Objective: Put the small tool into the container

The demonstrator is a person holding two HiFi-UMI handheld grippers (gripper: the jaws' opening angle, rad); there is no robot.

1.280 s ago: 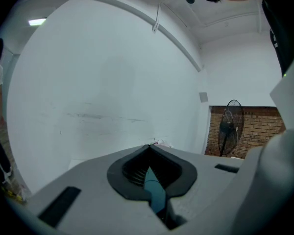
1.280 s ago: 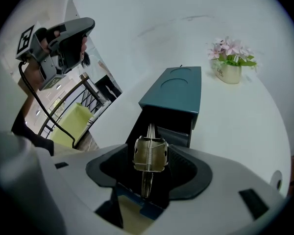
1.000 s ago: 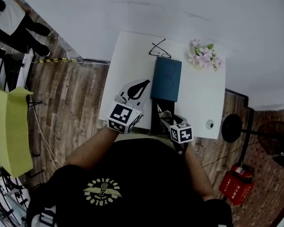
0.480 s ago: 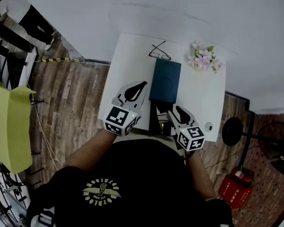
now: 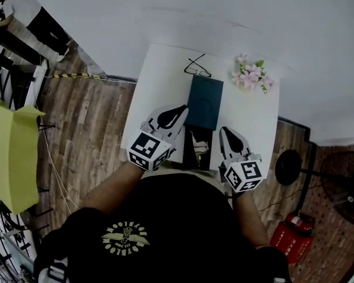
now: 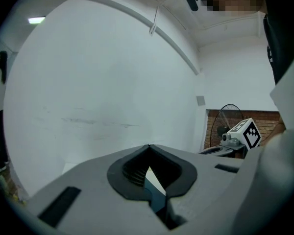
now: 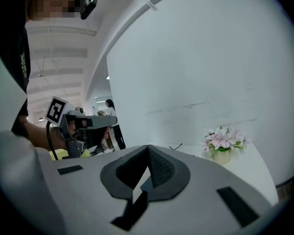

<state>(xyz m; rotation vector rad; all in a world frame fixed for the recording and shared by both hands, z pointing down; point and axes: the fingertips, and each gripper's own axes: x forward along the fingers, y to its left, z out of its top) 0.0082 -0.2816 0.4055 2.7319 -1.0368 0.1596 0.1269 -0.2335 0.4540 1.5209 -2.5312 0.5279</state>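
Observation:
A narrow black container (image 5: 190,158) stands open at the near edge of the white table (image 5: 159,75), between my two grippers. A small silvery tool (image 5: 199,145) lies inside it. My right gripper (image 5: 226,130) hovers just right of the container, lifted off the table; its jaws have just been closing and now meet with nothing between them (image 7: 148,147). My left gripper (image 5: 182,107) hangs over the table left of the container, its jaws also touching and empty (image 6: 148,146). Each gripper appears in the other's view: the right (image 6: 237,137) and the left (image 7: 83,124).
A dark teal case (image 5: 205,102) lies mid-table behind the container. Folded glasses (image 5: 197,66) and a pot of pink flowers (image 5: 251,76) sit at the far edge, against the white wall. A fan (image 5: 342,187) and a red box (image 5: 294,226) stand on the floor at right.
My right gripper has come up out of the black container, moved right and gone from open to shut. The silvery tool stays in the container. The left gripper has edged up slightly.

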